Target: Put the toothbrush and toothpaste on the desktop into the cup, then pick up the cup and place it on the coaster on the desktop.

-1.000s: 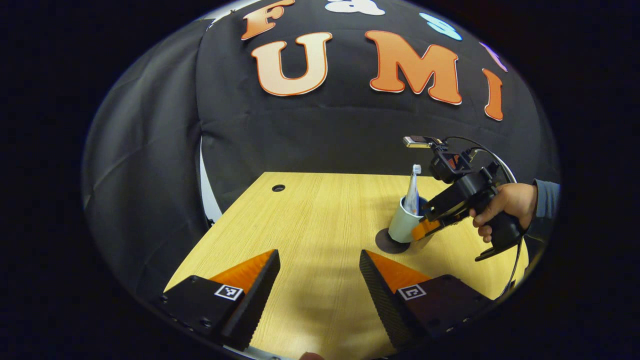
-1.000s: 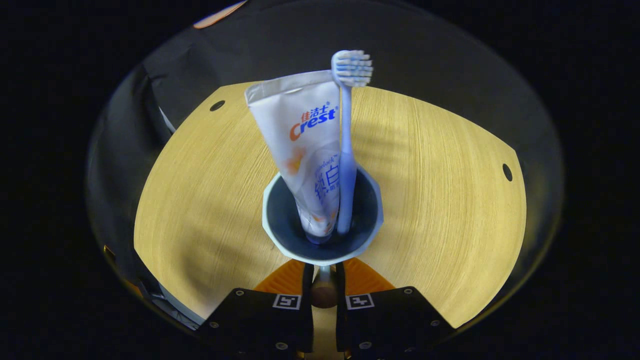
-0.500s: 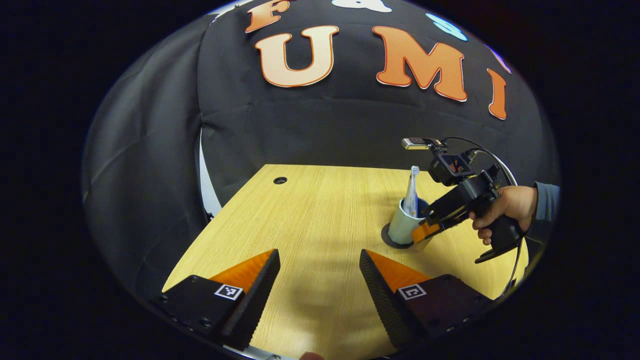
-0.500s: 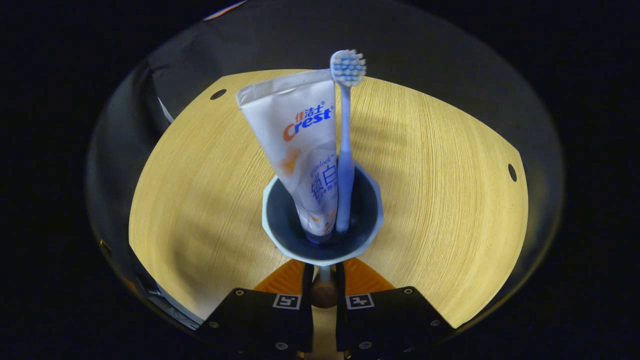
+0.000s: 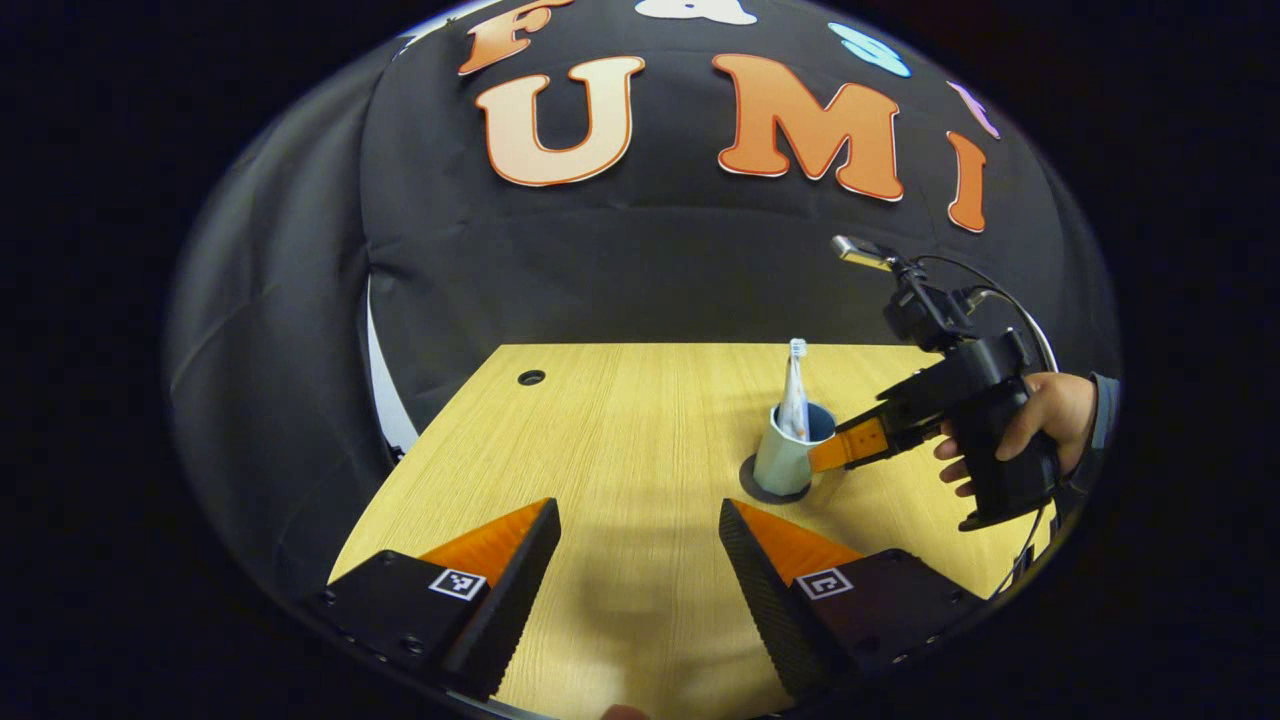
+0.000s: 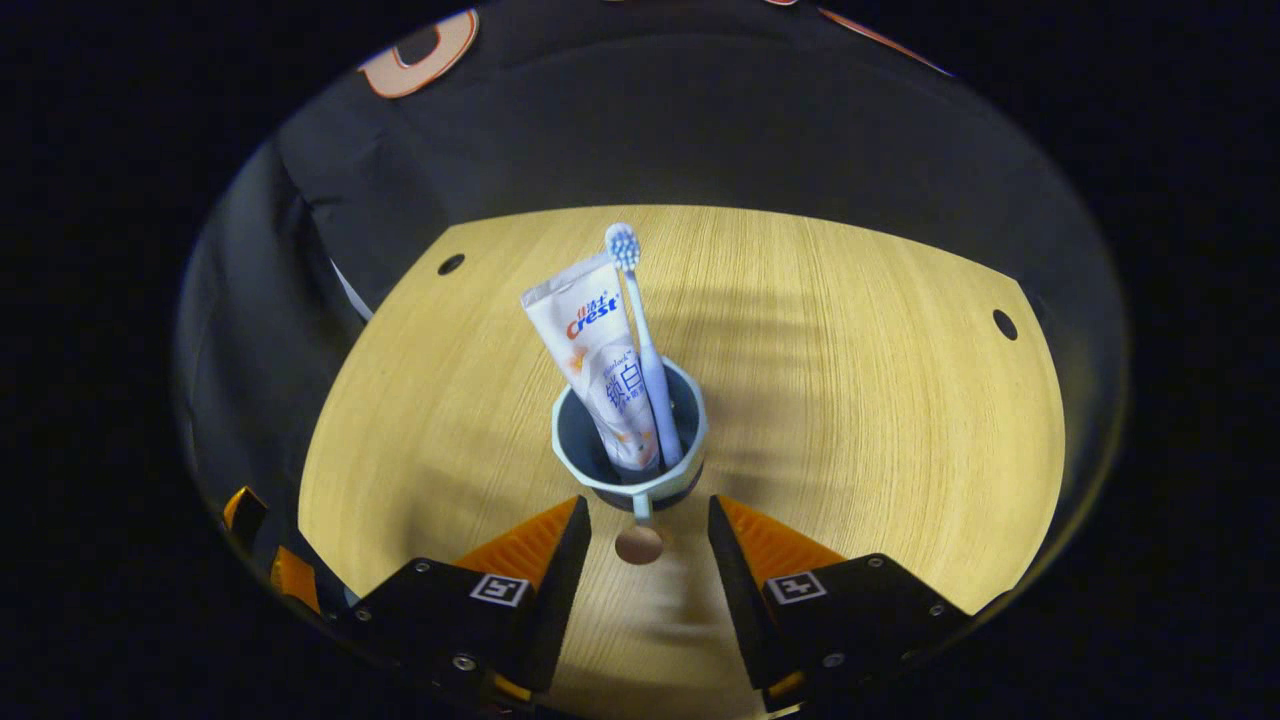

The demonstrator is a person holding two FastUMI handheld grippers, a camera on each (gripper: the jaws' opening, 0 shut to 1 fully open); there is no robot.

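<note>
**On the coaster: cup loaded and set down, task looks essentially done**

On the desk [image 5: 620, 440], right of centre in the left gripper view, the cup [image 5: 783, 455] stands upright on the dark round coaster [image 5: 752, 485], whose edge shows under the cup's base. Toothbrush [image 6: 640, 330] and toothpaste [image 6: 595, 350] both stand inside the cup, leaning together, brush head up and tube crimp up. Nothing else of the task lies loose on the desk.

Right gripper [image 6: 640, 535]: fingers spread apart, just short of the cup, holding nothing. The cup's small handle [image 6: 640, 510] and a rounded knob below it sit in the gap between the fingers, not touched as far as I can tell. In the left gripper view the same gripper is seen from the side, held by a hand [image 5: 1040, 425], its tip just beside the cup wall.

Left gripper [image 5: 640, 560]: fingers wide apart, empty, over bare desk near the front edge, well apart from the cup.

Judgement: both items in, cup placed on coaster, grip released. What is left is only to draw the right gripper clear without catching the handle and tipping the cup. Whether the cup is centred on the coaster is hard to tell.
</note>
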